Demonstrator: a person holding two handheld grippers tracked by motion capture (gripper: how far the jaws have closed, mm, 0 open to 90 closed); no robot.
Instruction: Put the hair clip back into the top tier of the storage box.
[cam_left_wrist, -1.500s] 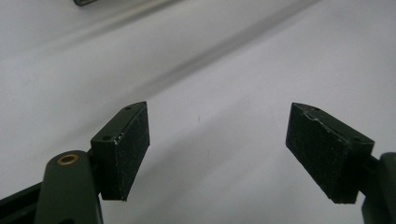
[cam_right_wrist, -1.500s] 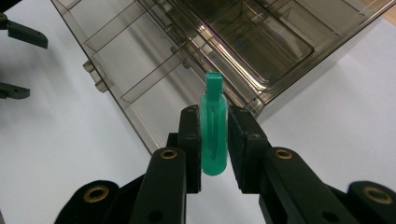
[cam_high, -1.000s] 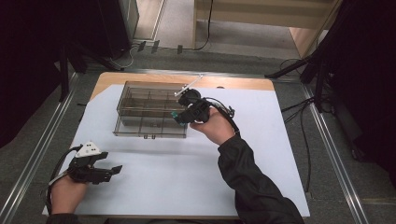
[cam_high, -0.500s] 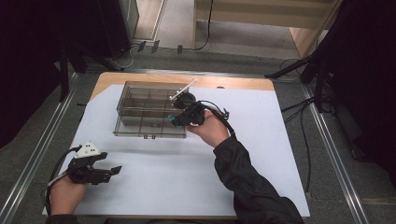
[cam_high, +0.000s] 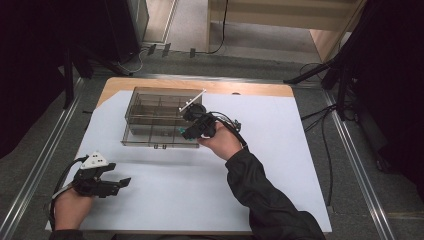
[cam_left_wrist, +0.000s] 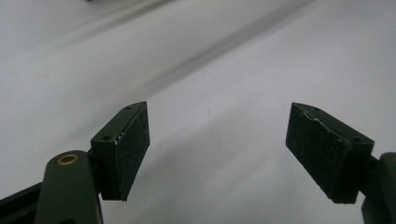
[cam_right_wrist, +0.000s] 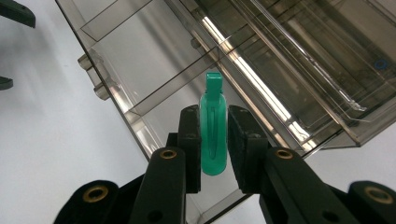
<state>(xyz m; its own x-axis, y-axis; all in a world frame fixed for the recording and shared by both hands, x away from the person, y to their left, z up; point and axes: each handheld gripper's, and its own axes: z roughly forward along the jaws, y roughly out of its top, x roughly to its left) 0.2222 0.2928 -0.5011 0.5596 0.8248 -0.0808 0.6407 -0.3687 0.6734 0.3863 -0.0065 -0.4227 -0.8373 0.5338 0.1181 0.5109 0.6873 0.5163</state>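
A clear smoky plastic organizer box (cam_high: 150, 117) with several compartments sits on the white sheet at the table's back left. My right gripper (cam_high: 185, 131) hangs over the box's near right corner, shut on a small green plastic piece (cam_right_wrist: 213, 128) with a square tab at its tip. In the right gripper view the green piece points into a front compartment of the organizer box (cam_right_wrist: 154, 70). My left gripper (cam_high: 122, 183) rests low over the white sheet at the front left, its jaws wide open with nothing between them; the same left gripper (cam_left_wrist: 217, 154) looks down on bare white surface.
A white sheet (cam_high: 280, 150) covers most of the wooden table (cam_high: 250, 88). A thin white rod (cam_high: 192, 100) lies across the box's far right corner. Cables run along the floor at the right and behind the table.
My right gripper has moved left and toward the near edge of the box with the green piece. The left gripper has stayed in place.
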